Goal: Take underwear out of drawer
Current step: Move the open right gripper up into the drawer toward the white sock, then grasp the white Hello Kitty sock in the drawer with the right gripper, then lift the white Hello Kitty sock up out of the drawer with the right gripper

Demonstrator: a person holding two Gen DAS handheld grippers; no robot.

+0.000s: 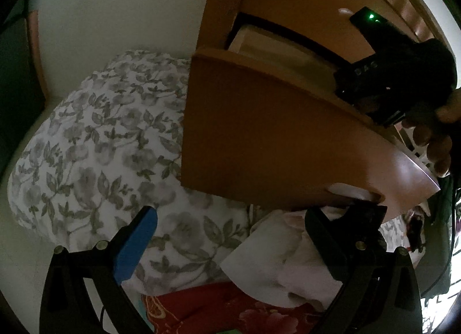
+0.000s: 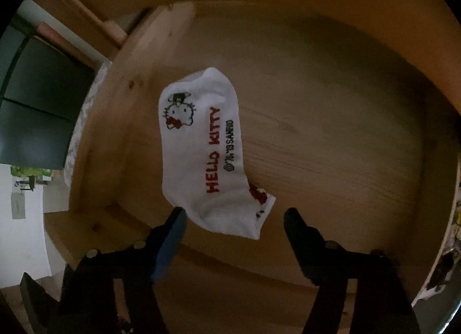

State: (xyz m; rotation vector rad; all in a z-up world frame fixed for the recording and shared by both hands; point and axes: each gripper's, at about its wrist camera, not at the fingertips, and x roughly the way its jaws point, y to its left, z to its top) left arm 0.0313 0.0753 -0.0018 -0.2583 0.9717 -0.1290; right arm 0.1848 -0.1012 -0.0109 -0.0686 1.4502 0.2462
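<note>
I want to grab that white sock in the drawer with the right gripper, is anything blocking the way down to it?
Nothing visible does. The white sock lies alone on the bare wooden drawer floor, and the right gripper points down with open jaws either side of its near end.

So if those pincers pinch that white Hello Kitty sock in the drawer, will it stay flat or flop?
The sock is thin knit, lying limp on the drawer floor, so it will probably droop. It looks light. Pushed, it would likely bunch rather than slide.

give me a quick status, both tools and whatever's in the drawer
Right tool open, above white sock on drawer floor, not gripping. Left tool open at drawer front, white cloth between its fingers. Nothing blocking sock.
</note>
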